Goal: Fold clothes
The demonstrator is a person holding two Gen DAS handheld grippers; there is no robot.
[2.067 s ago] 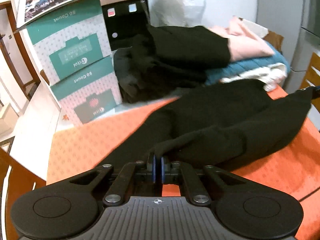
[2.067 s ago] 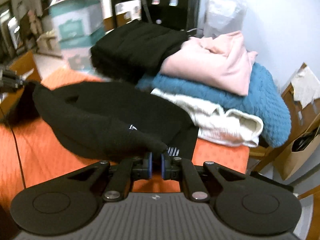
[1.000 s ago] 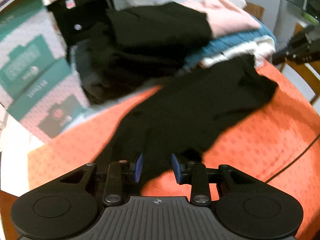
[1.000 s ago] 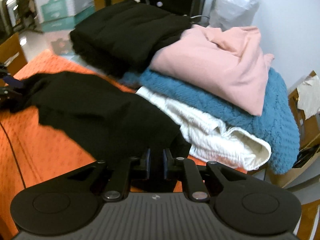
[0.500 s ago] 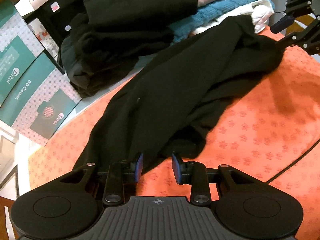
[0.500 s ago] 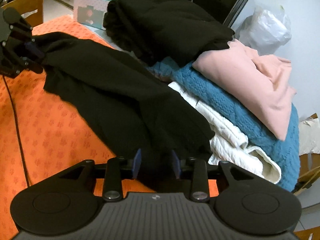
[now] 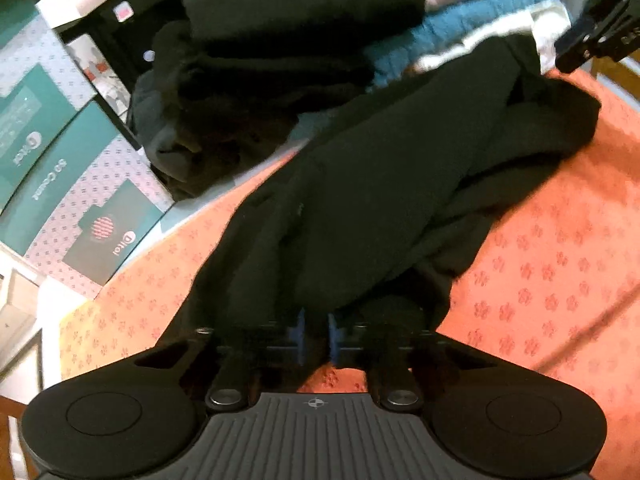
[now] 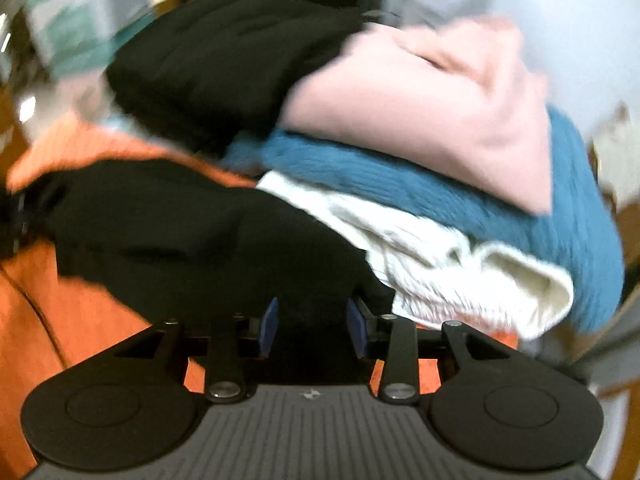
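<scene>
Early stage: black garment (image 7: pixel 400 184) bunched, unfolded, at 12 o'clock. Left hand-held gripper (image 7: pixel 314 338) pinching its edge; right hand-held gripper (image 8: pixel 312 326) spread, cloth between fingers.

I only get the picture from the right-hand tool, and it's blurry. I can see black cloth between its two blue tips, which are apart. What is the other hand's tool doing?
Observer: The left gripper has its blue pads nearly together, pinching a bunch of the black garment.
Operator: And that greenish blur at my top left?
Observer: Stacked green-and-white boxes beside the orange tablecloth; one has the word "Count" printed on it.
Operator: Can you see my tool from over there?
Observer: Yes. The right gripper shows at the top right of the left wrist view, at the garment's far end.
</scene>
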